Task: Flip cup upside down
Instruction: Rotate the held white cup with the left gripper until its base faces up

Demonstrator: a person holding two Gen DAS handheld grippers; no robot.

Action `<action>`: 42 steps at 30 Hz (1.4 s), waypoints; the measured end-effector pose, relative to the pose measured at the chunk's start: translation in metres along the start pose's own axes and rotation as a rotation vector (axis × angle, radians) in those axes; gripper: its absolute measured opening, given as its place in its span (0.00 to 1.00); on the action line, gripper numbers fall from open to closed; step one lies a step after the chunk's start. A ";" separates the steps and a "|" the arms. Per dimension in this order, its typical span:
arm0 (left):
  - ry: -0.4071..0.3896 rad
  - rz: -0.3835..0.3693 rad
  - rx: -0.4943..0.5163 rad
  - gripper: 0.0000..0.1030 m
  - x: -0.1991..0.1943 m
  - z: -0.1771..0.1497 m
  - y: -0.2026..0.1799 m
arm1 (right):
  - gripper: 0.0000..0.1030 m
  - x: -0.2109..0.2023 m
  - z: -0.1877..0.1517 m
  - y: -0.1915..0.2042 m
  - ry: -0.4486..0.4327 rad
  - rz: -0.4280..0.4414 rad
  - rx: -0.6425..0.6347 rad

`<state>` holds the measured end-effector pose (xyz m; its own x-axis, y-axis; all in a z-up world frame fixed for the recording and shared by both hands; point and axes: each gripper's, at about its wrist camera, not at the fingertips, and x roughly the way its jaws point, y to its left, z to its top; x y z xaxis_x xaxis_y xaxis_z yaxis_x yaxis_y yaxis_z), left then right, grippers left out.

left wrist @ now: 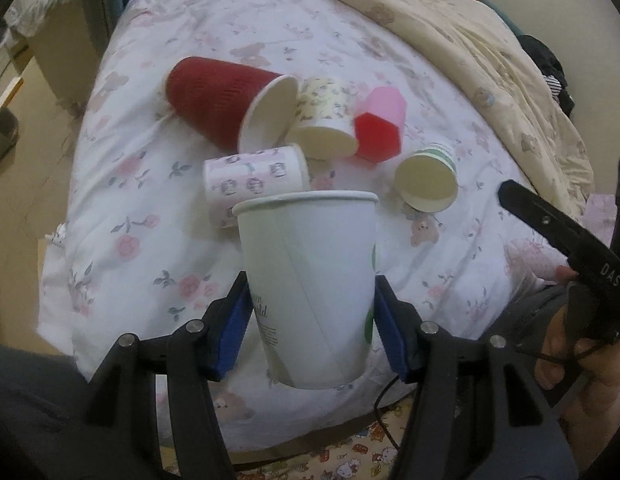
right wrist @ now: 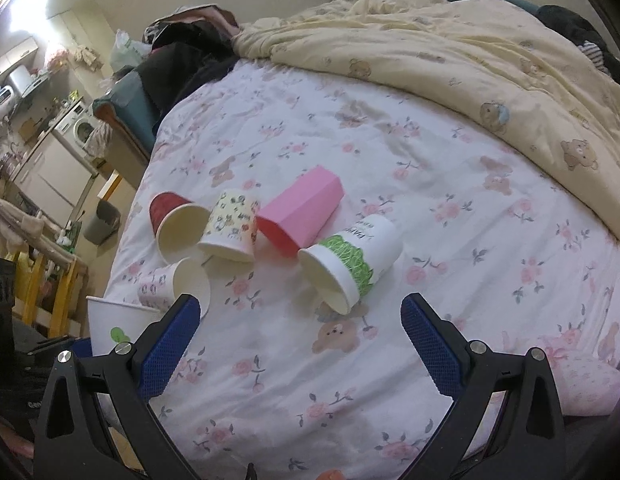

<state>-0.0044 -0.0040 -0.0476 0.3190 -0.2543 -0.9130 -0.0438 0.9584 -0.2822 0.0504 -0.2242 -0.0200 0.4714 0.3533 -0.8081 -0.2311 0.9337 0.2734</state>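
My left gripper (left wrist: 310, 312) is shut on a white paper cup (left wrist: 310, 280) with green print, held upright with its mouth up, above the near edge of the bed. The same cup shows at the left edge of the right wrist view (right wrist: 114, 330). My right gripper (right wrist: 300, 320) is open and empty, low over the floral sheet (right wrist: 450, 240), just short of a green-and-white cup (right wrist: 350, 260) lying on its side. Its black finger shows in the left wrist view (left wrist: 550, 224).
Several cups lie on their sides on the sheet: a red cup (left wrist: 222, 100), a yellow patterned cup (left wrist: 326, 120), a pink faceted cup (left wrist: 380, 124), a pink-print cup (left wrist: 250, 178). A yellow duvet (right wrist: 450, 52) covers the far right. The bed's left edge drops to the floor.
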 end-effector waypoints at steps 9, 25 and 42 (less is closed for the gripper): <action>0.013 -0.061 0.045 0.53 0.001 0.001 -0.016 | 1.00 0.004 0.000 0.019 0.023 0.182 -0.024; 0.041 -0.090 0.153 0.53 0.004 -0.008 -0.044 | 1.00 0.032 -0.010 0.042 0.181 0.351 -0.045; -0.002 -0.083 0.196 0.52 -0.006 -0.010 -0.050 | 1.00 0.046 -0.010 0.009 0.224 0.247 0.083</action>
<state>-0.0135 -0.0514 -0.0306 0.3154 -0.3331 -0.8886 0.1672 0.9412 -0.2934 0.0617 -0.2001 -0.0595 0.2095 0.5564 -0.8041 -0.2403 0.8264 0.5092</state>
